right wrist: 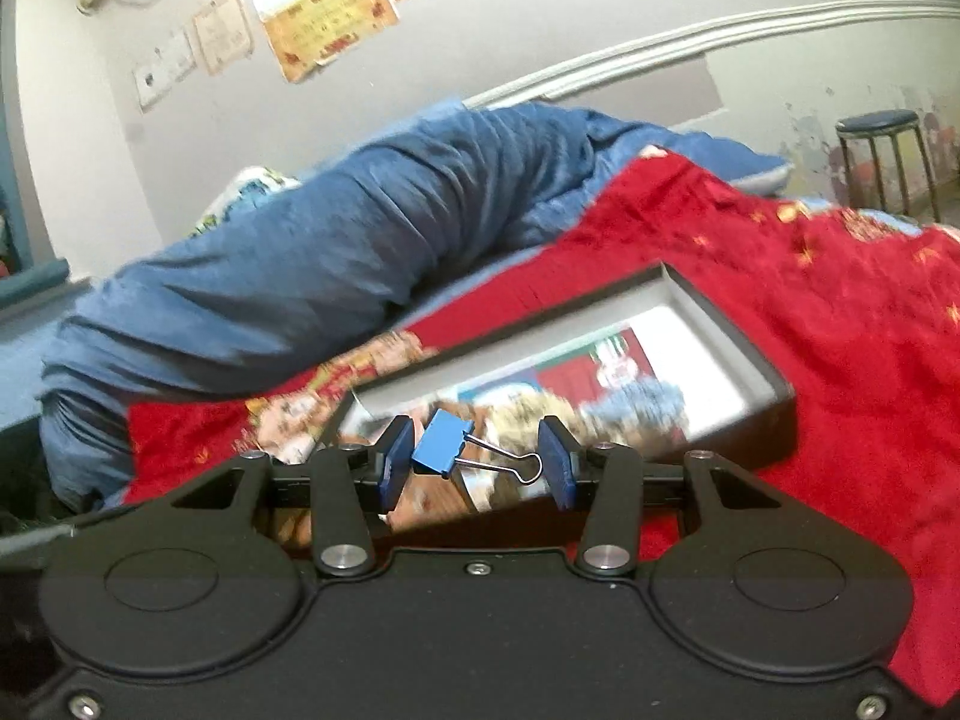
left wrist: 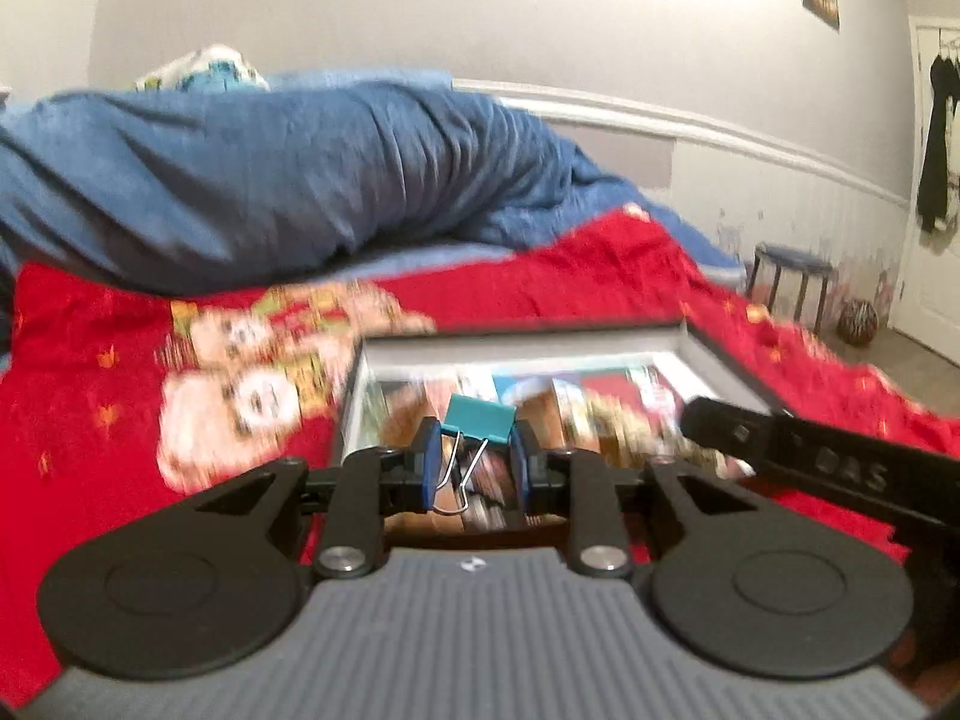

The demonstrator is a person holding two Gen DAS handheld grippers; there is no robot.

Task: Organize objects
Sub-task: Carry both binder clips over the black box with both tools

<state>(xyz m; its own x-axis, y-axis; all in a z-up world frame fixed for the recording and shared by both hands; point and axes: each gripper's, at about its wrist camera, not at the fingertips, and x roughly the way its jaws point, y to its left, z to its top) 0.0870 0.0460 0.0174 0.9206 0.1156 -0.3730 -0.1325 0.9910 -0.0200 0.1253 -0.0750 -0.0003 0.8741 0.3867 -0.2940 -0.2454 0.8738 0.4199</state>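
Note:
My left gripper (left wrist: 477, 456) is shut on a teal binder clip (left wrist: 479, 417), its wire handles hanging toward the camera. My right gripper (right wrist: 477, 462) is shut on a blue binder clip (right wrist: 439, 443), pinched lengthwise with the body against the left pad and the wire loops against the right pad. Both clips hang in the air above an open shallow box (left wrist: 699, 354) (right wrist: 729, 330) with dark outer walls, grey inner walls and colourful printed cards or packets inside. The right gripper's body (left wrist: 840, 468) pokes into the left wrist view at the right.
The box lies on a red patterned blanket (left wrist: 90, 372) (right wrist: 840, 312) over a bed. A rolled blue duvet (left wrist: 270, 180) (right wrist: 330, 252) lies behind it along the wall. A small stool (left wrist: 792, 276) (right wrist: 882, 150) and a ball (left wrist: 858, 321) stand on the floor at the right.

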